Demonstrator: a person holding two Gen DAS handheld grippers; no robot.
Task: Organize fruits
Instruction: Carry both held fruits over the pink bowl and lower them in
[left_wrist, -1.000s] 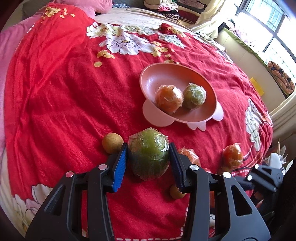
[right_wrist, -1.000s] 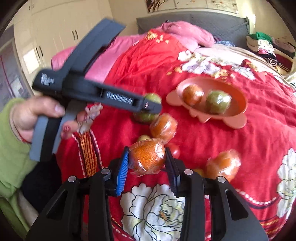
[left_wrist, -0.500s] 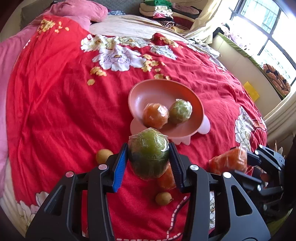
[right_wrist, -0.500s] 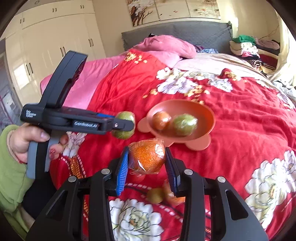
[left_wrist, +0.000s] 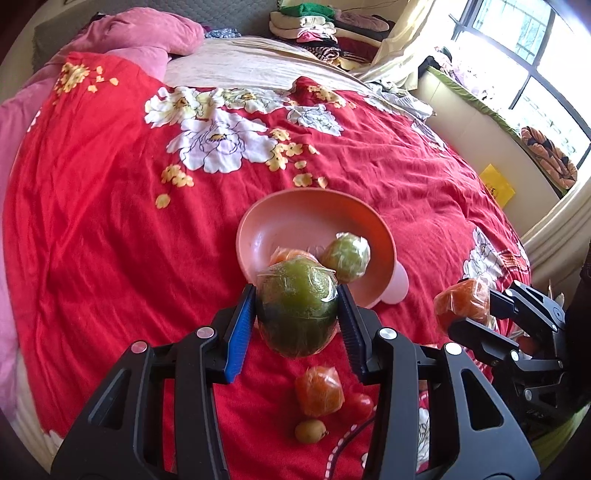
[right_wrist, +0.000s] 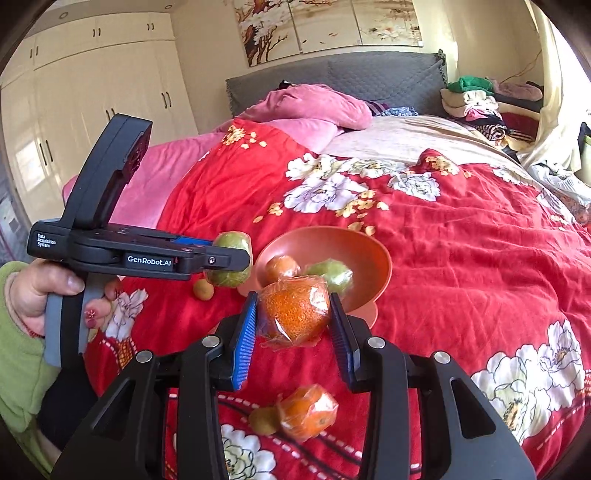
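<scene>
Over the red flowered bedspread (left_wrist: 110, 229), your left gripper (left_wrist: 297, 314) is clenched on a big green fruit (left_wrist: 297, 306) wrapped in clear film, held clear of the cloth just in front of the pink bowl (left_wrist: 295, 214). Your right gripper (right_wrist: 293, 317) grasps a film-wrapped orange (right_wrist: 295, 312) the same way — both pads press its sides, and it hangs just short of the bowl's near rim. In the bowl sit two wrapped fruits side by side: a small orange one (right_wrist: 282, 267) and a small green one (right_wrist: 330, 273). Loose on the bedspread below your grippers lie another wrapped orange (left_wrist: 319, 389), a little red fruit (left_wrist: 360, 404) touching it, and a small yellowish round fruit (left_wrist: 310, 430) just beside them. A second yellowish one (right_wrist: 203, 288) rests near the bowl's foot, beneath your left gripper. Your left hand (right_wrist: 48, 291), in a green sleeve (right_wrist: 18, 350), wraps the grey handle.
</scene>
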